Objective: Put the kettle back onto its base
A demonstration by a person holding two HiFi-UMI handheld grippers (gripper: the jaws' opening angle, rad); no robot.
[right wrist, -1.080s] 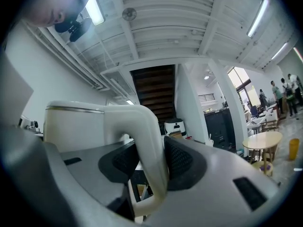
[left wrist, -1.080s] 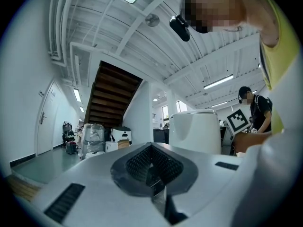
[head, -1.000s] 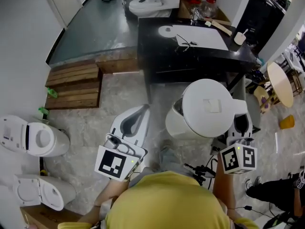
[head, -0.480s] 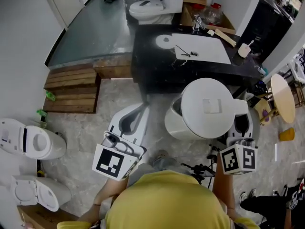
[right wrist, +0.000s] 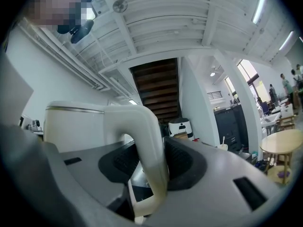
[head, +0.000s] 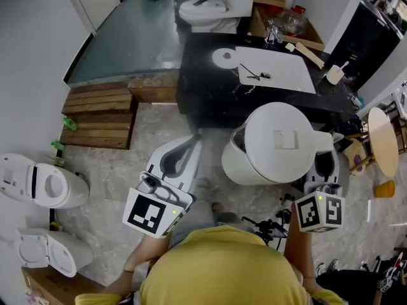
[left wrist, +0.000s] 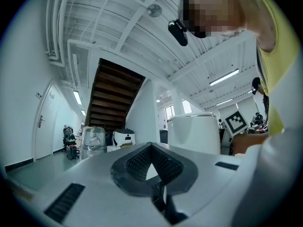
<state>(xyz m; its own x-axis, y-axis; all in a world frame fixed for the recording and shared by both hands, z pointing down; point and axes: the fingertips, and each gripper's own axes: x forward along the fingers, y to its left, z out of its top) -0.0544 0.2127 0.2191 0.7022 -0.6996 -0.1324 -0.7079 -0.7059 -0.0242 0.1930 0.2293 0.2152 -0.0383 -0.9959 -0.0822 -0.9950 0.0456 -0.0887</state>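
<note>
Though amid toilets (head: 38,183), counter (head: 198,68) w/ base (head: 223,58)

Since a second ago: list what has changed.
The person has walked toward the black counter; it and the round base now sit lower and nearer in the head view. Nothing was taken or let go. The right tool still clamps the kettle by its handle; the left tool stays empty.

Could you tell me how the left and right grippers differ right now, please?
The left gripper has its tongs shut on nothing; the right gripper has its tongs clamped on the curved handle of the white plastic kettle. The left gripper carries no load; the right gripper holds the kettle in the air. Both point forward, side by side.
</note>
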